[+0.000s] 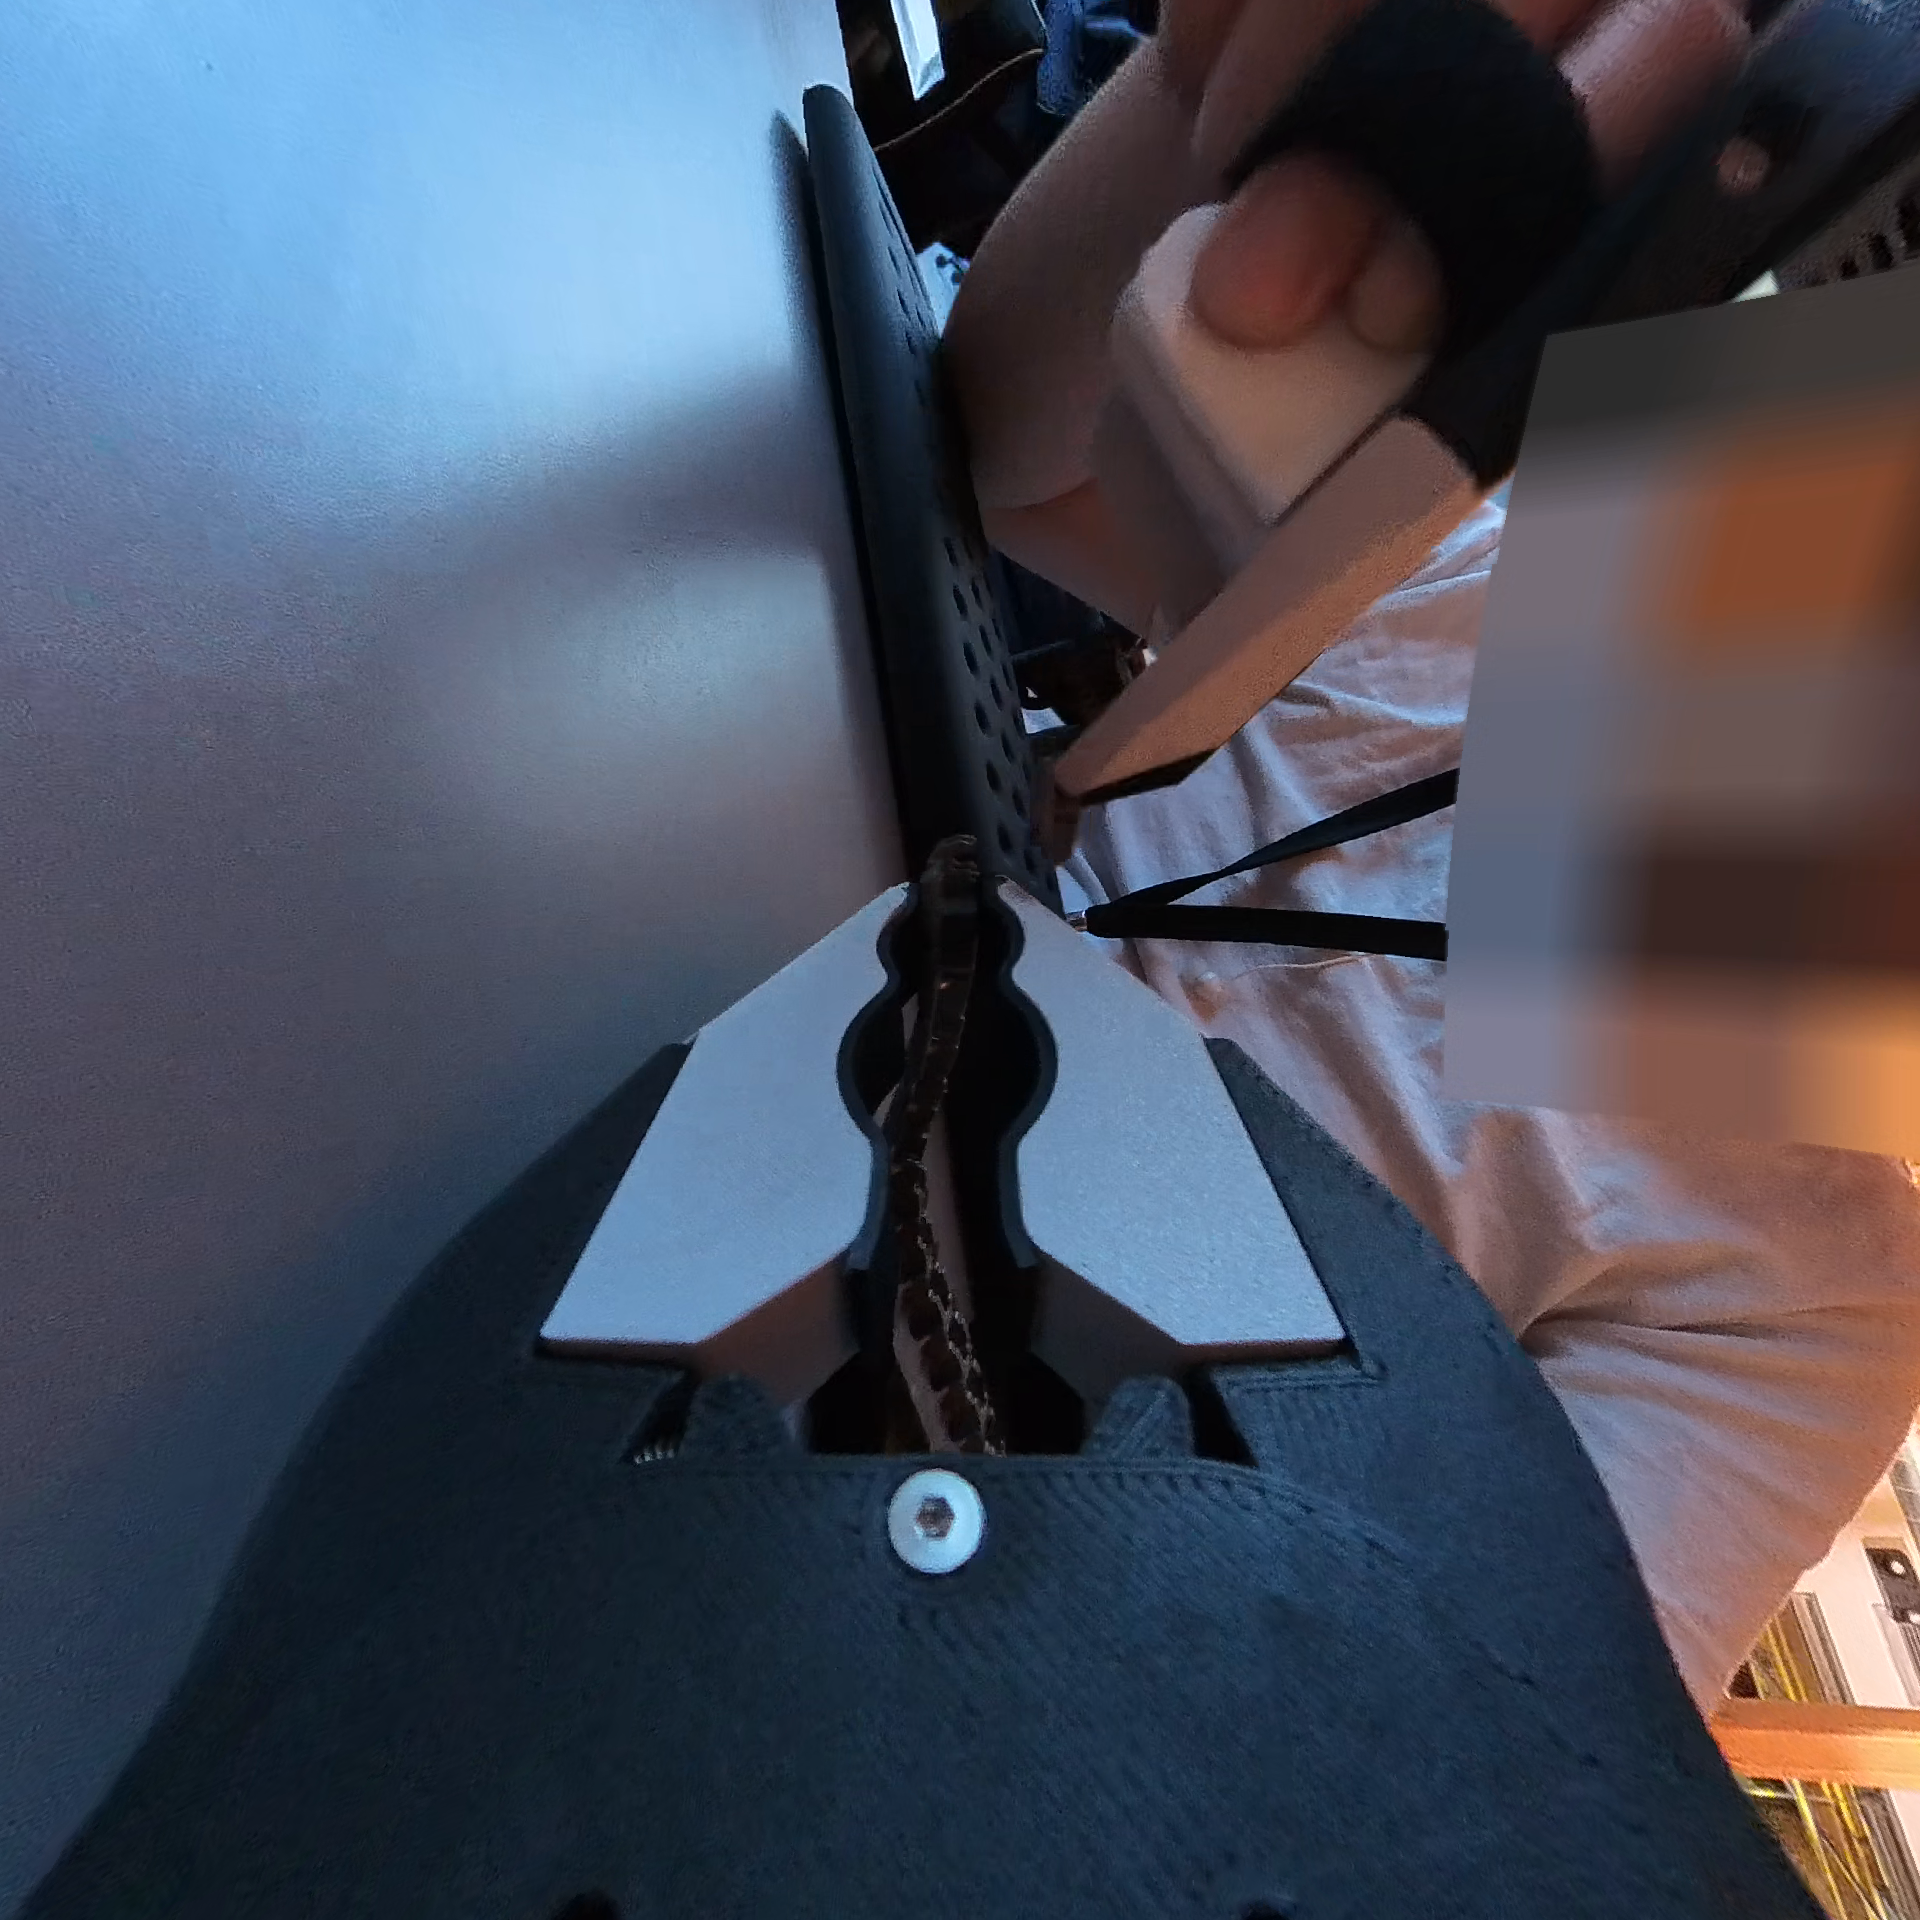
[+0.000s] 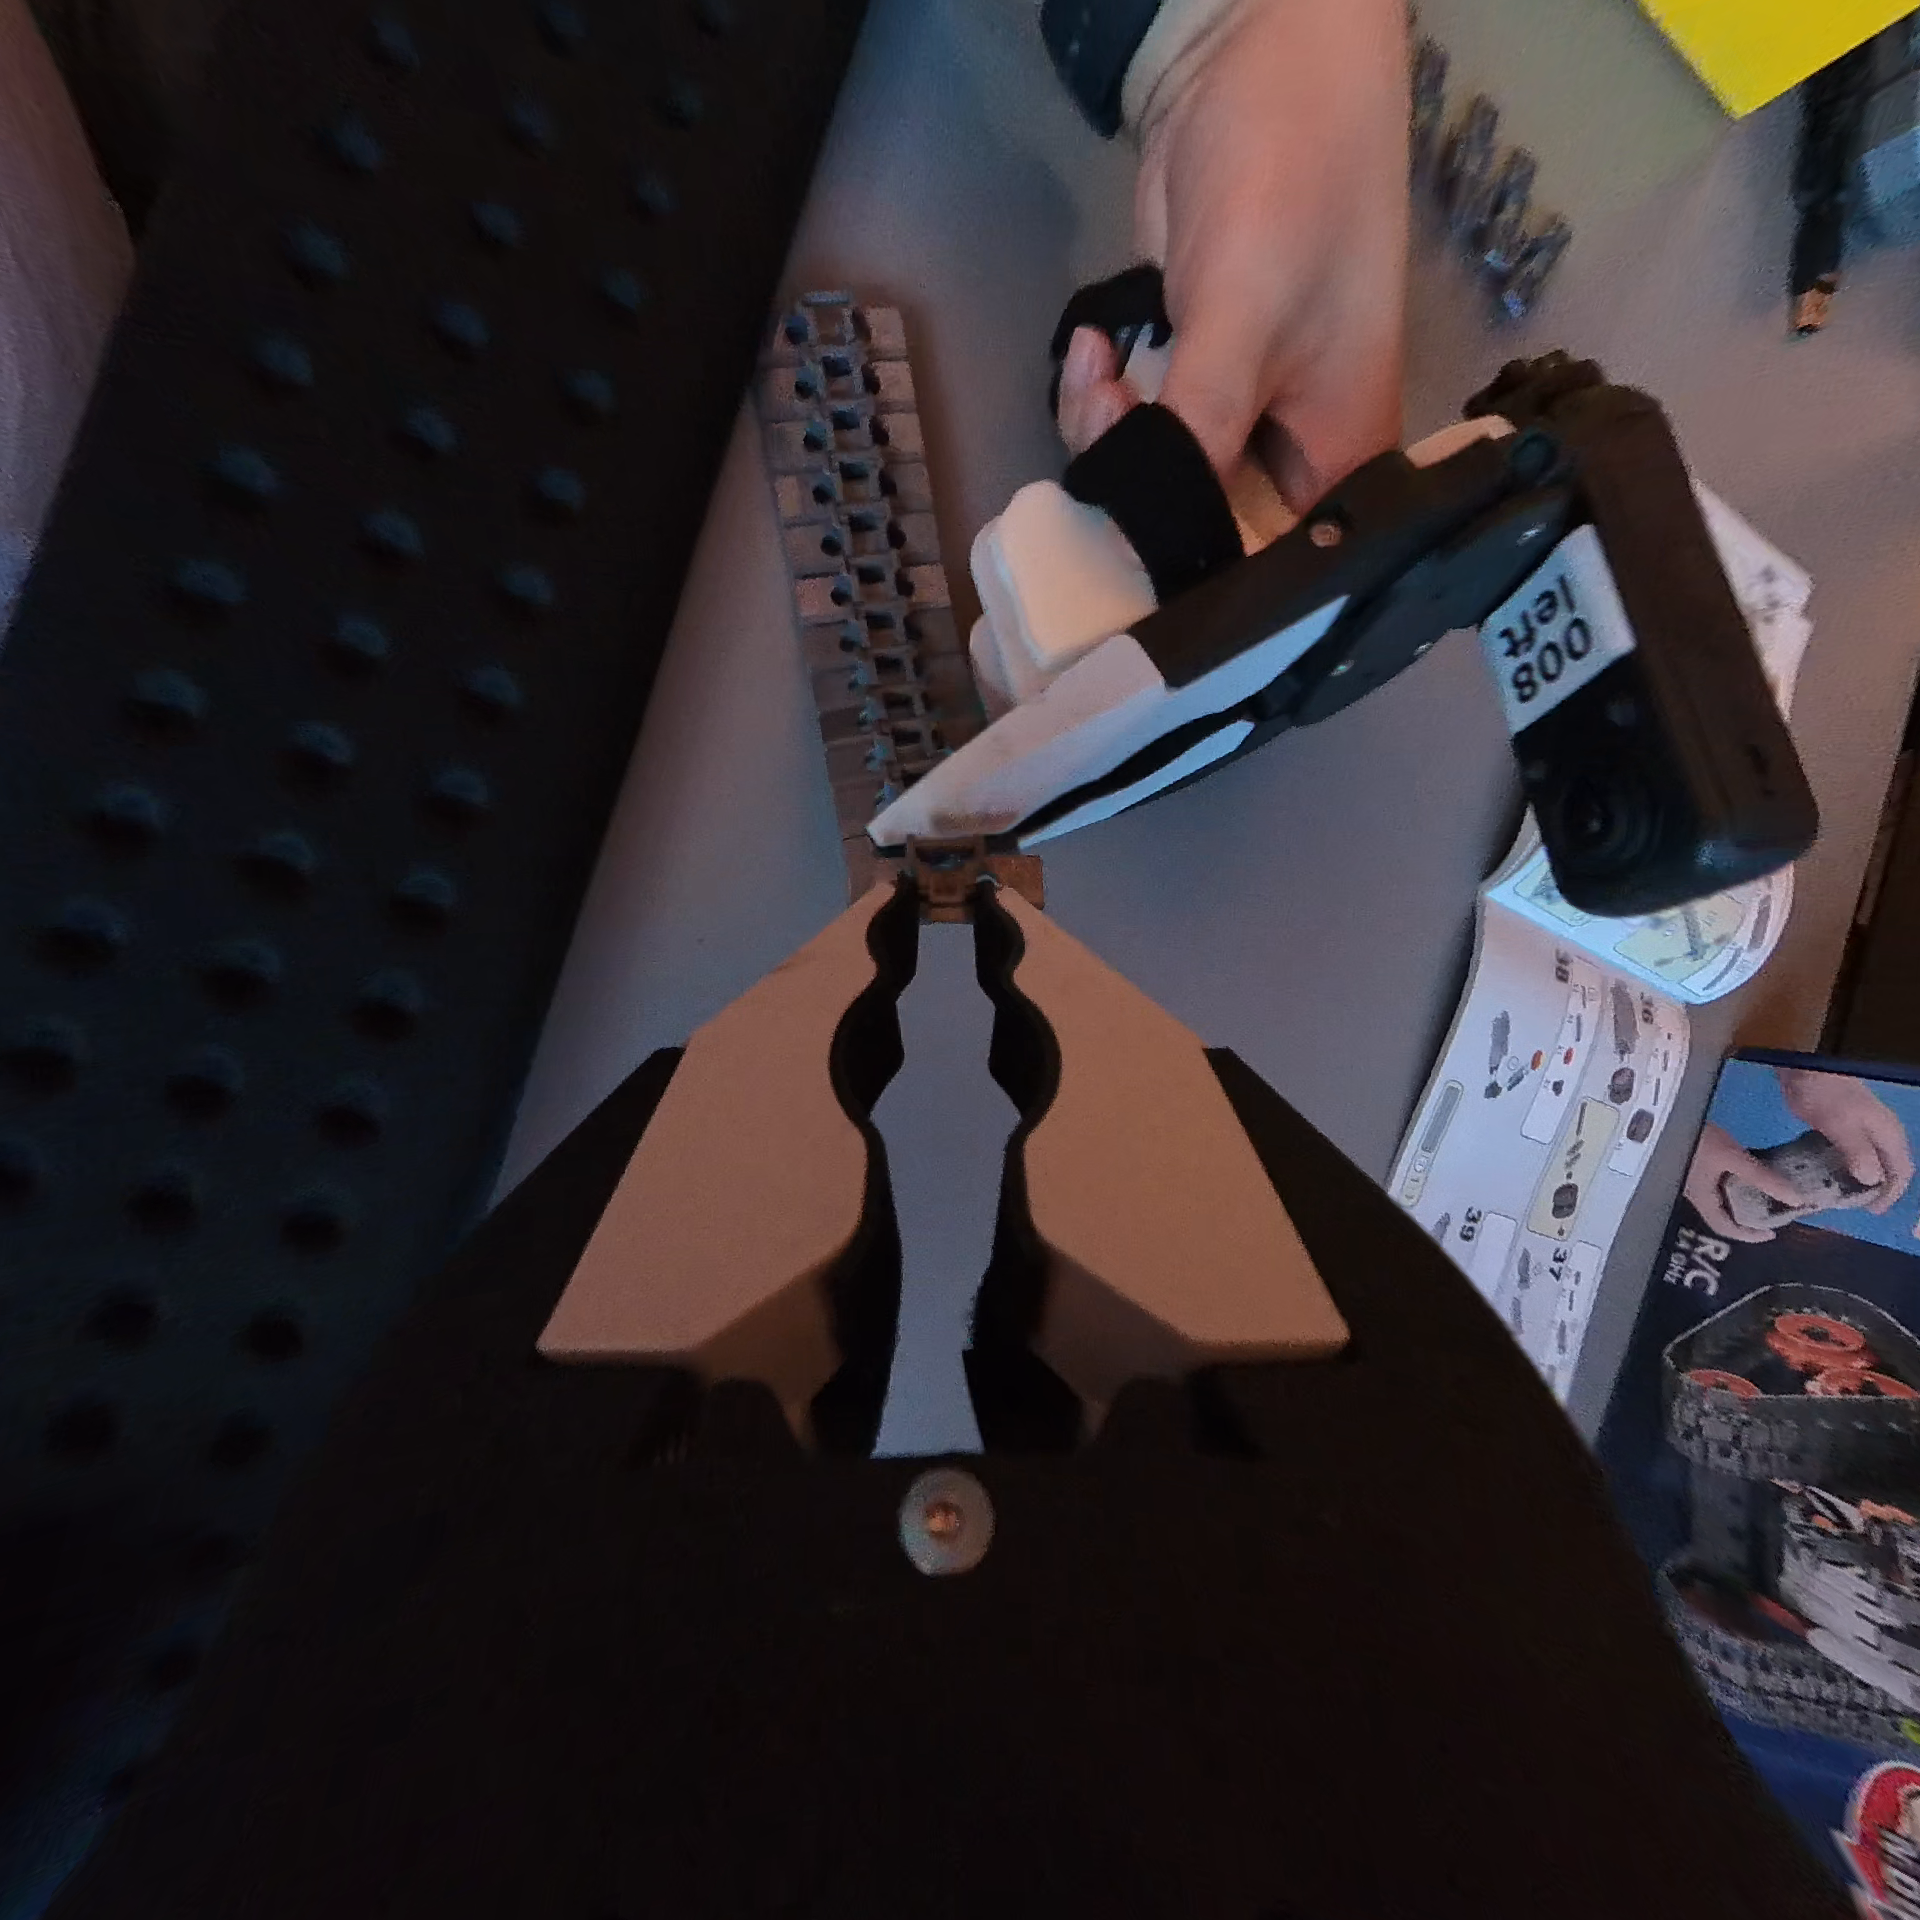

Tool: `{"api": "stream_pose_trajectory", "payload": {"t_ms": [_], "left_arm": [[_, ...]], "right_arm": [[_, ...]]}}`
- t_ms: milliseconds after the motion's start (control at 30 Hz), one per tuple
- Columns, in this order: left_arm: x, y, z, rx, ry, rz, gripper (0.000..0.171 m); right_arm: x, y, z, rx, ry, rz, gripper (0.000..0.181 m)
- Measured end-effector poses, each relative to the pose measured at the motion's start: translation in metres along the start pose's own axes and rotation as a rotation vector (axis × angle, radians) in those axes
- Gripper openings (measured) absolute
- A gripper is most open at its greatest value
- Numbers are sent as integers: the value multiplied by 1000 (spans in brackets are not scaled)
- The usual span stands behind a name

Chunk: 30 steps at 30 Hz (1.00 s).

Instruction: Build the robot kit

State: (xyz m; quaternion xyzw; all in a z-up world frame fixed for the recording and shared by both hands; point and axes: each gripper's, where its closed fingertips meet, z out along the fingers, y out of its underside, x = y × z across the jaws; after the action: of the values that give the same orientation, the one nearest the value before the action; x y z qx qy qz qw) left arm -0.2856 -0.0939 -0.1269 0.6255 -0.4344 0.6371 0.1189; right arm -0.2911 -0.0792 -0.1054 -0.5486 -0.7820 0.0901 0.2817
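Where the track (image 2: 852,540) ends, nearest the right wrist camera, its last link (image 2: 940,878) is pinched between the tips of the right gripper (image 2: 943,902). Those tips are closed on the link, while farther back a gap is left between the scalloped inner faces. The left gripper (image 2: 935,821) is brought in from the side and clamped flat on the same end, just behind that link. In the left wrist view the strip is seen running back between its closed fingers. Both tongs are thus set tip to tip on one joint, which suggests that the strip is being steadied on one side while the link is gripped on the other. The rest of the track is laid straight on the grey table (image 2: 1247,831), beside a black studded board (image 2: 312,623), so it is probably kept from twisting. The left gripper is held by a hand (image 2: 1268,260) with a black strap over one finger. Farther out lie a booklet (image 2: 1558,1122), a box (image 2: 1818,1403) and a second track (image 2: 1486,177), well apart.
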Motion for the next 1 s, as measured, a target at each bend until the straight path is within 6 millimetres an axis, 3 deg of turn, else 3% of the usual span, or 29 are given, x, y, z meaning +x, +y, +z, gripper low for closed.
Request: {"api": "stream_pose_trajectory", "payload": {"t_ms": [100, 433, 1000], "left_arm": [[2, -1, 1, 8, 15, -6, 13], [-1, -4, 2, 29, 9, -50, 12], [-9, -8, 2, 42, -83, 14, 8]], "right_arm": [[-3, 12, 10, -149, -12, -36, 9], [-3, 13, 13, -220, -46, -67, 10], [-1, 18, 21, -148, -18, -74, 10]]}}
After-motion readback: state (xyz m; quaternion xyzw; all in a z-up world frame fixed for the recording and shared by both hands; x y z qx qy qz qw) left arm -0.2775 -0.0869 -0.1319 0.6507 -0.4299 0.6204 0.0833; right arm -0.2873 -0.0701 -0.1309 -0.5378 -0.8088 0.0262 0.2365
